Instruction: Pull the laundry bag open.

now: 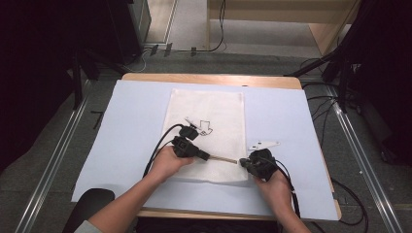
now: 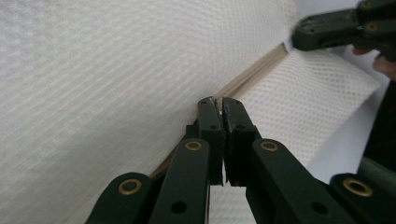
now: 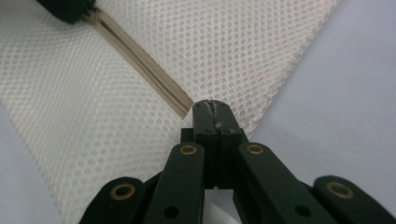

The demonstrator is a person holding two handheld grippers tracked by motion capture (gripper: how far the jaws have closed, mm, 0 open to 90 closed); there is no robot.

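From the high view we see a white mesh bag [image 1: 206, 131] lying flat on the blue-covered counter [image 1: 126, 126]. The left gripper [image 1: 206, 156] and right gripper [image 1: 243, 162] meet at the bag's near edge — 1 at each end of a beige zipper [image 1: 224, 159].

In the left gripper view, our jaws are pressed together on the zipper [image 2: 243, 81] where it runs under them; the right gripper [image 2: 299, 37] sits at its far end.

In the right gripper view, the 2 jaws are clamped tight at the end of the zipper [image 3: 140, 65] — mesh bag [image 3: 233, 46] spread beyond.
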